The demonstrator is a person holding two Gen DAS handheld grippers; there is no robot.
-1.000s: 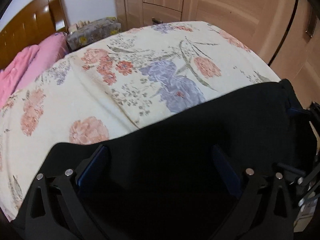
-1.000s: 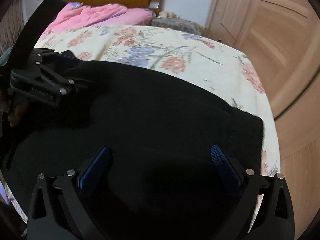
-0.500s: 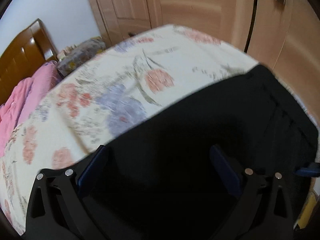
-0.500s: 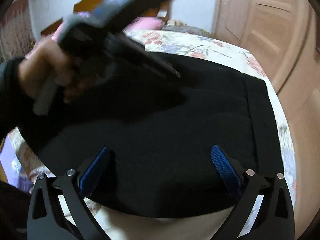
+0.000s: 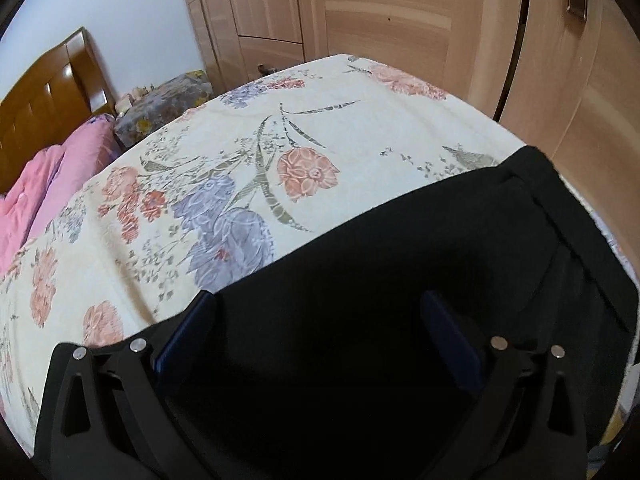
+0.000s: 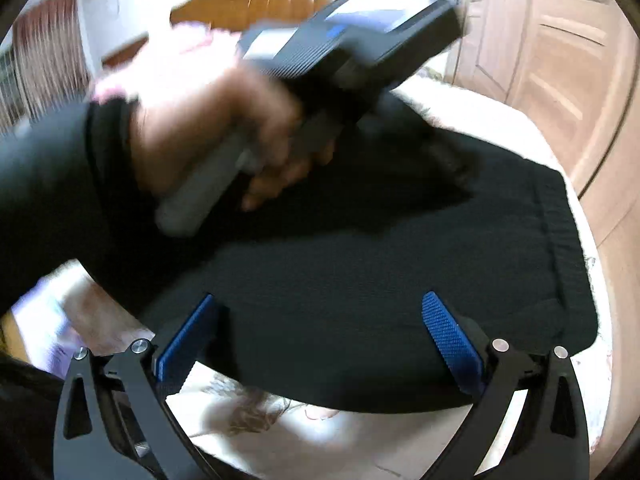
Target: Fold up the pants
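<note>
pants: black pants (image 5: 400,280) lie flat on my floral bedspread (image 5: 240,152), near its wardrobe-side edge.
left gripper: my left gripper (image 5: 320,332) hangs over them, fingers spread wide, gripping nothing; it has swung back toward the bed.
right gripper: my right gripper (image 6: 320,332) gapes wide, empty, pulled back to the hem; hand (image 6: 208,128) now closer, blurred.

1. A floral bedspread (image 5: 248,184) covered the bed.
2. A pink quilt (image 5: 36,196) lay at nine o'clock.
3. A wooden headboard (image 5: 44,92) stood at ten o'clock.
4. Wardrobe doors (image 5: 400,20) rose at twelve o'clock.
</note>
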